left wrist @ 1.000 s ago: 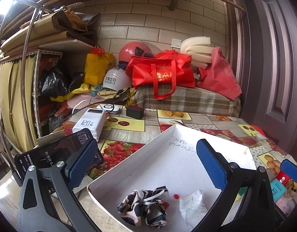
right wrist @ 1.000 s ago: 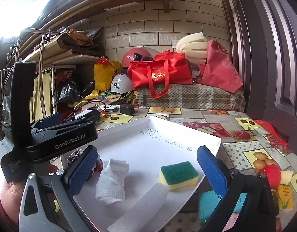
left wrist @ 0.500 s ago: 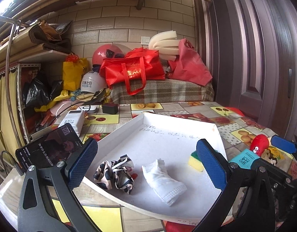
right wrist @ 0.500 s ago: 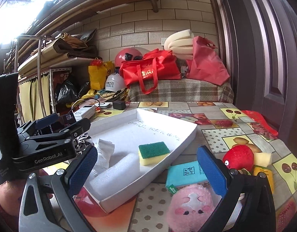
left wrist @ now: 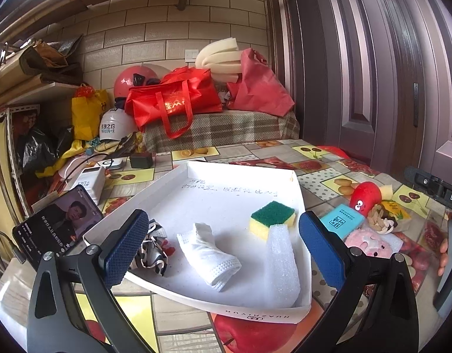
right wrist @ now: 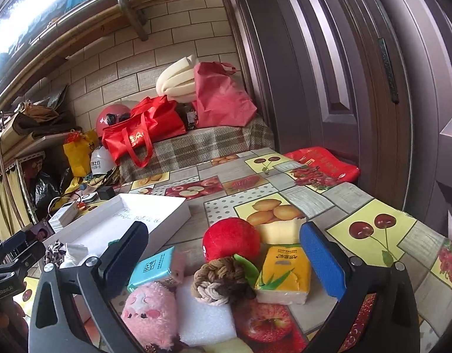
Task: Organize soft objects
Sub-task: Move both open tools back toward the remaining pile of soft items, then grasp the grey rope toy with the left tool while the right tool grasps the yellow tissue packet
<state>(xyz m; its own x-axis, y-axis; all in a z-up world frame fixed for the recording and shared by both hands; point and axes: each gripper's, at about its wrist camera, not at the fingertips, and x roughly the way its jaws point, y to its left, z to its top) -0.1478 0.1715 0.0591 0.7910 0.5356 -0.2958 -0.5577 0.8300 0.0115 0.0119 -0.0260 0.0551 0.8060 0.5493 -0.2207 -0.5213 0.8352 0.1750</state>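
A white tray [left wrist: 243, 176] holds a patterned cloth [left wrist: 150, 250], a white sock [left wrist: 209, 256], a green-and-yellow sponge [left wrist: 271, 219] and a white foam strip [left wrist: 281, 264]. My left gripper [left wrist: 223, 253] is open and empty, just in front of the tray. My right gripper [right wrist: 226, 259] is open and empty above a pile to the tray's right: a red plush [right wrist: 230, 239], a brown knotted rope ball [right wrist: 223, 282], a pink plush [right wrist: 150, 309], a teal packet [right wrist: 152, 269], a yellow tissue pack [right wrist: 284, 273] and a white foam block [right wrist: 205, 317].
A phone [left wrist: 56, 225] on a stand and a white power bank [left wrist: 89, 181] sit left of the tray. Red bags [left wrist: 172, 100], helmets and foam crowd the back on a plaid cover. A door [right wrist: 373, 88] stands at the right. A red pouch [right wrist: 323, 164] lies far right.
Both grippers swung to the right. The left view now faces the tray squarely; the right gripper moved off the tray and over the pile of soft objects beside it.
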